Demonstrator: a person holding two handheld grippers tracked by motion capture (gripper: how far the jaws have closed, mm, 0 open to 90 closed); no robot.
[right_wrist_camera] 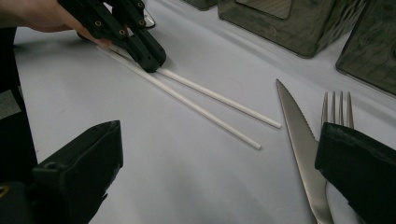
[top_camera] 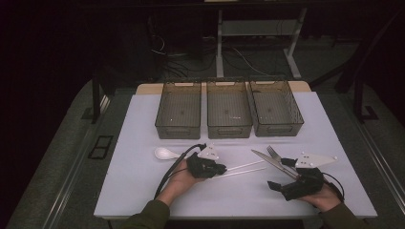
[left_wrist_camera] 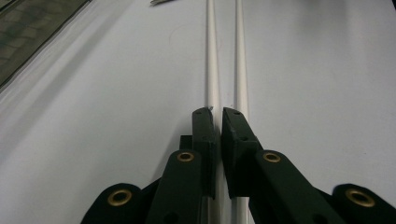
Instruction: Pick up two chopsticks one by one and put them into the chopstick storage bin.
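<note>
Chopsticks: pair on bench, long axis running rightward from left claw; near ends under its tips
Left claw: jaws nearly shut over the pair; grip uncertain
Right claw: open, empty, beside knife; farther off

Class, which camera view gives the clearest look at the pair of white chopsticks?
The right gripper view: the chopsticks lie in full length, free tips apart, with the left claw at their far end. The left gripper view shows their shafts close up, tips cut off. The high view shows them small.
</note>
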